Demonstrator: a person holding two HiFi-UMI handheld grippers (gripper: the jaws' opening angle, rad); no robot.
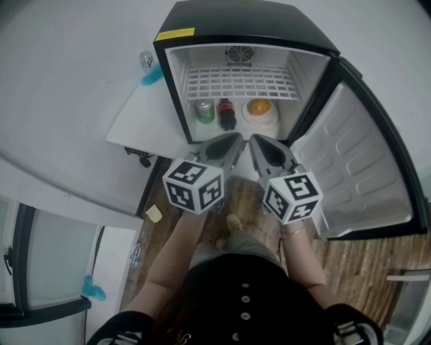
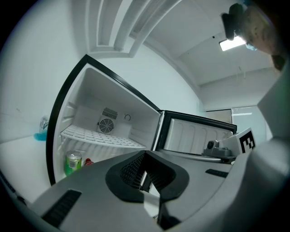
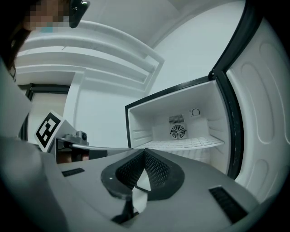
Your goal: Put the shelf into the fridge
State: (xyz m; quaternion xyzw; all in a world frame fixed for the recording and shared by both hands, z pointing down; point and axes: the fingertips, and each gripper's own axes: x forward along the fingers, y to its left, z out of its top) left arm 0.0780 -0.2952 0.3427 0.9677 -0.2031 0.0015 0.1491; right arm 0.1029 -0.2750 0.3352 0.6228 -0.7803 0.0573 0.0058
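Note:
The white wire shelf (image 1: 241, 82) lies level on the rails in the upper half of the open mini fridge (image 1: 249, 17); it also shows as the shelf (image 2: 97, 136) and the shelf (image 3: 186, 143) in the two gripper views. My left gripper (image 1: 236, 139) and right gripper (image 1: 256, 140) hang side by side just in front of the fridge's opening, below the shelf and apart from it. Both point into the fridge. In the left gripper view, the left gripper (image 2: 144, 154) has its jaws closed tip to tip, with nothing between them. The right gripper (image 3: 144, 152) looks the same.
Under the shelf stand a green can (image 1: 204, 111), a dark bottle (image 1: 227, 114) and an orange in a white bowl (image 1: 259, 108). The fridge door (image 1: 357, 162) swings wide open to the right. A white counter (image 1: 135, 121) at the left carries a small bottle (image 1: 146, 59).

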